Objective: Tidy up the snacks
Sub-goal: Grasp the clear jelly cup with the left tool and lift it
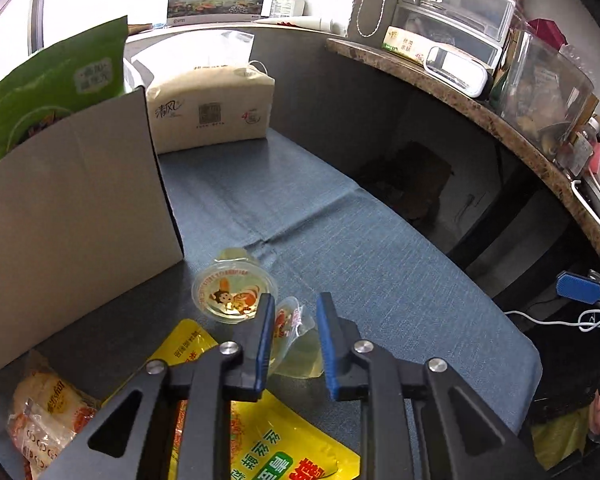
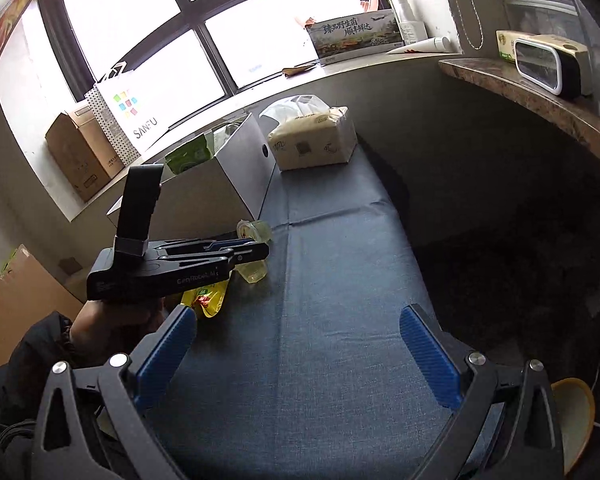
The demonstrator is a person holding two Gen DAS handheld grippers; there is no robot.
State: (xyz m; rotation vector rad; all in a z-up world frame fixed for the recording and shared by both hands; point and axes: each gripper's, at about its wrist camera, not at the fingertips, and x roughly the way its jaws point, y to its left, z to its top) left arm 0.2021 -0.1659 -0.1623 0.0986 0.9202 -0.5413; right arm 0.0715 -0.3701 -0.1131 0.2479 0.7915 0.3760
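Left wrist view: your left gripper (image 1: 292, 320) has its blue pads (image 1: 265, 332) around a jelly cup (image 1: 296, 340) lying on its side on the blue mat (image 1: 380, 280), jaws drawn in close to the cup's foil lid, though whether both pads press is hard to tell from here. A second jelly cup (image 1: 234, 294) rests just beside it, lid tilted toward the camera, close to the cardboard box (image 1: 72, 208) at the mat's left edge. A yellow bag (image 1: 284, 440) lies under the gripper at the near edge, with a clear-wrapped snack pack (image 1: 48, 412) at the near left corner and a green bag (image 1: 52, 88) standing in the box. Expect the cup to be light, thin-walled and springy, its smooth plastic likely slippery and the foil seal easy to burst; the stiffer rim under the lid looks like the safest place for you to pinch, with a gentle squeeze. From the right wrist, your right gripper (image 2: 300, 352) hangs wide apart and empty over the mat's near end, while the left one (image 2: 256, 252) reaches the cups (image 2: 254, 270) near the box (image 2: 236, 172).
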